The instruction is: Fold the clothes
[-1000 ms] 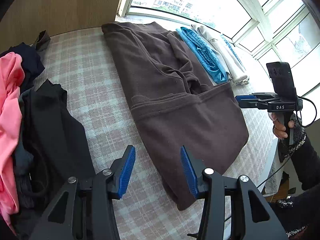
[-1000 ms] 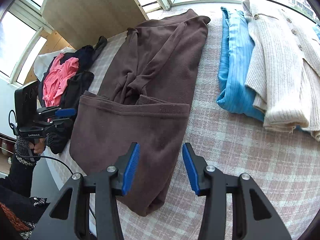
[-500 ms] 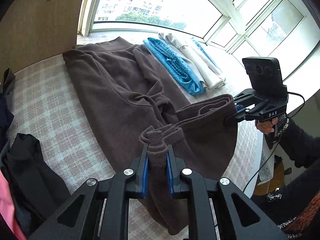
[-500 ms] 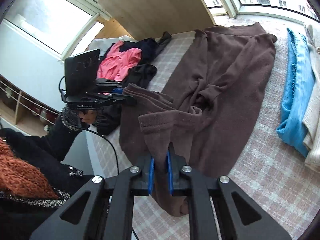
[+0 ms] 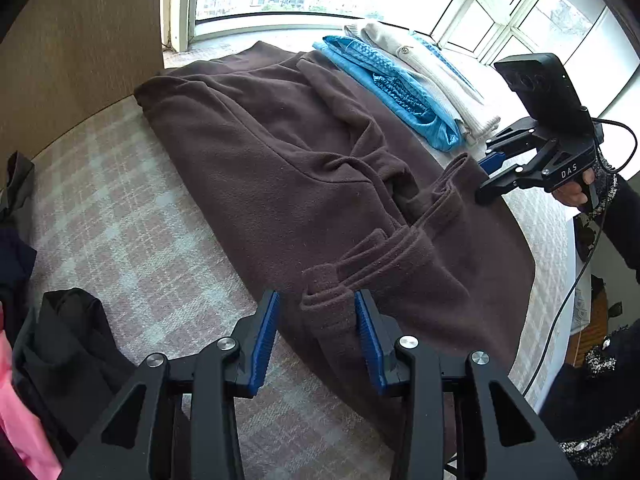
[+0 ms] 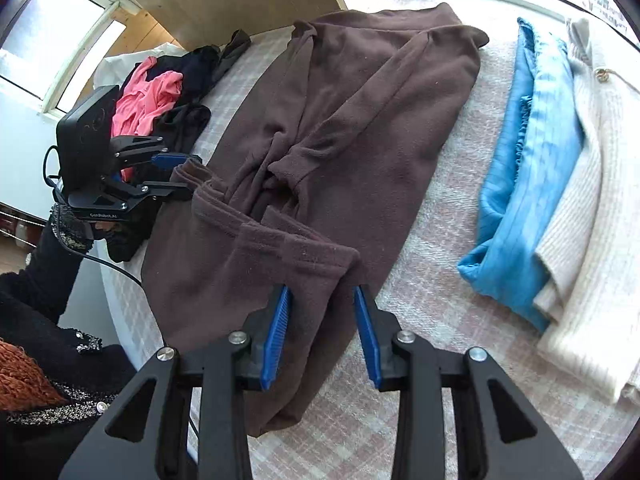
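Both tongs are opening, blue pads parted, each with a corner of the folded hem between them, loose rather than pinched. Between the left gripper fingers sits a bunched hem corner of the brown garment; the right gripper straddles the opposite corner.

To do this fold well, I judge both corners should drop together, square to the garment's sides, and the pads should draw back clear of the cloth so nothing drags.

Beyond the tips, the brown garment stretches away across the checked table cover, two sleeves crossed at its middle.

Counted: one brown garment; past the right gripper's outer side, two folded pieces, a blue top and a cream cardigan; past the left gripper's outer side, one unsorted heap, with pink and dark pieces I cannot count.
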`<state>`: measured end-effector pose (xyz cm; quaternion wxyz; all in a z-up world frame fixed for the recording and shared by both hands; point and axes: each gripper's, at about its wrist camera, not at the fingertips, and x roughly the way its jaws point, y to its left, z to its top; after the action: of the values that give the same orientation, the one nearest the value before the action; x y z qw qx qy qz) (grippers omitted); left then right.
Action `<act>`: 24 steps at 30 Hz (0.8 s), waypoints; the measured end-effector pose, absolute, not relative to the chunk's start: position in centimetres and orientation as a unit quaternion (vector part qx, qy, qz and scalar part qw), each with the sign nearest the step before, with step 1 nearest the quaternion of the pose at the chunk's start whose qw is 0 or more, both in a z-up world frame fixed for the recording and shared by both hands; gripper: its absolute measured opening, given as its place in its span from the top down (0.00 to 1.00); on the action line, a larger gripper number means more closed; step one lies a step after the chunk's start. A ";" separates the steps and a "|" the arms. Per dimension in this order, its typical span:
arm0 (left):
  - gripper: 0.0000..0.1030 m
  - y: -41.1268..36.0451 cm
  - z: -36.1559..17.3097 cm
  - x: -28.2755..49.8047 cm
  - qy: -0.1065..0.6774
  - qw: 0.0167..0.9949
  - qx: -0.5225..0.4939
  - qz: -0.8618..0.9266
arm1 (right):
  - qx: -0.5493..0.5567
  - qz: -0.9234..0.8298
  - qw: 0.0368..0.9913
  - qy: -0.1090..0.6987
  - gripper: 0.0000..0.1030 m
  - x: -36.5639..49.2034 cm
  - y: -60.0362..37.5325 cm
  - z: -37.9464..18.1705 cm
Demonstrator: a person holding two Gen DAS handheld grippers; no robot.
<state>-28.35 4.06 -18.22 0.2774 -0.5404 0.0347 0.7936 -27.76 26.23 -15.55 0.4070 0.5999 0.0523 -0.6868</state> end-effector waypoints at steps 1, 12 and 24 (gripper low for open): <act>0.62 3.8 -17.6 -28.0 0.043 0.272 -0.535 0.799 | 0.591 -0.699 0.398 0.061 0.68 -27.5 26.4 -14.6; 0.57 10.3 -15.7 -28.4 0.157 0.360 -0.498 0.773 | 0.550 -0.699 0.427 0.160 0.66 -24.9 21.8 -13.8; 0.87 9.4 -16.2 -28.7 0.121 0.379 -0.483 0.780 | 0.581 -0.693 0.401 0.147 0.67 -26.1 22.8 -15.2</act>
<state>-28.69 9.37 -16.22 0.3793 -0.4834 0.1208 0.7797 -26.12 22.76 -15.20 0.4006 0.5807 0.1471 -0.6933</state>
